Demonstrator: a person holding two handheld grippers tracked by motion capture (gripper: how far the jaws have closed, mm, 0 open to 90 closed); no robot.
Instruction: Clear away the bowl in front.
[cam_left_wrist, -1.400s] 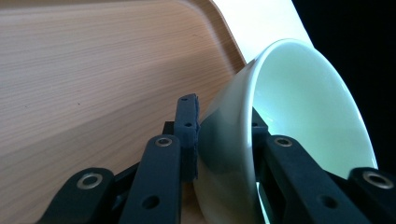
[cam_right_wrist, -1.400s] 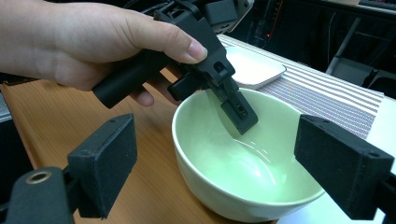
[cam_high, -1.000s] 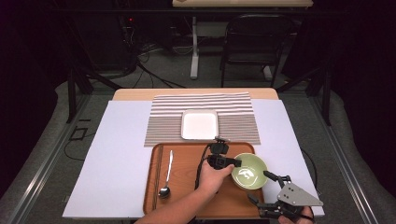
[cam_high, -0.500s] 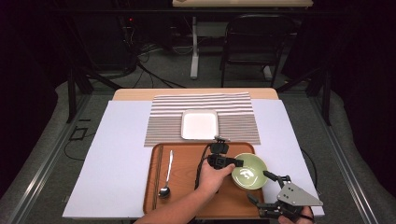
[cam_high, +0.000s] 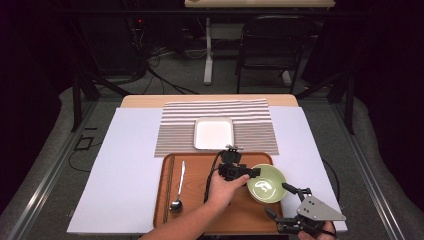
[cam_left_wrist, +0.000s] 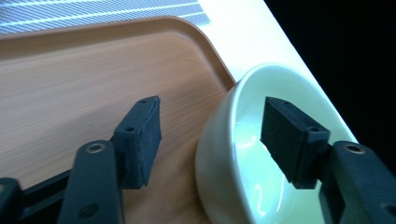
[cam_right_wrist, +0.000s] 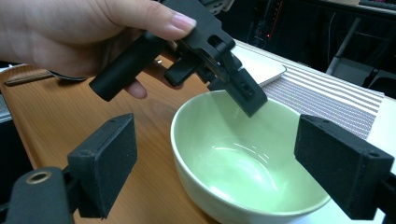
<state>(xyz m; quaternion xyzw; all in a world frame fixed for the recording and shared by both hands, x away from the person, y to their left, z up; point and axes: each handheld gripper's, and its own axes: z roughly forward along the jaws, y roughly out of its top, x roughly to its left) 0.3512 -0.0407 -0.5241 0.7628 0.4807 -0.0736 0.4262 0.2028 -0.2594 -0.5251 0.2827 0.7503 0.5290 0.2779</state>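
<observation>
A pale green bowl (cam_high: 266, 183) is sitting at the right end of a brown tray (cam_high: 195, 210), its far side hanging over the tray's edge. The left gripper (cam_high: 255, 172) is straddling the bowl's rim; its jaws have just been opening and are now standing apart from the wall. The right gripper (cam_high: 279, 206) is hovering near the bowl, spread, holding nothing. A spoon (cam_high: 178, 187) is lying at the tray's left.
</observation>
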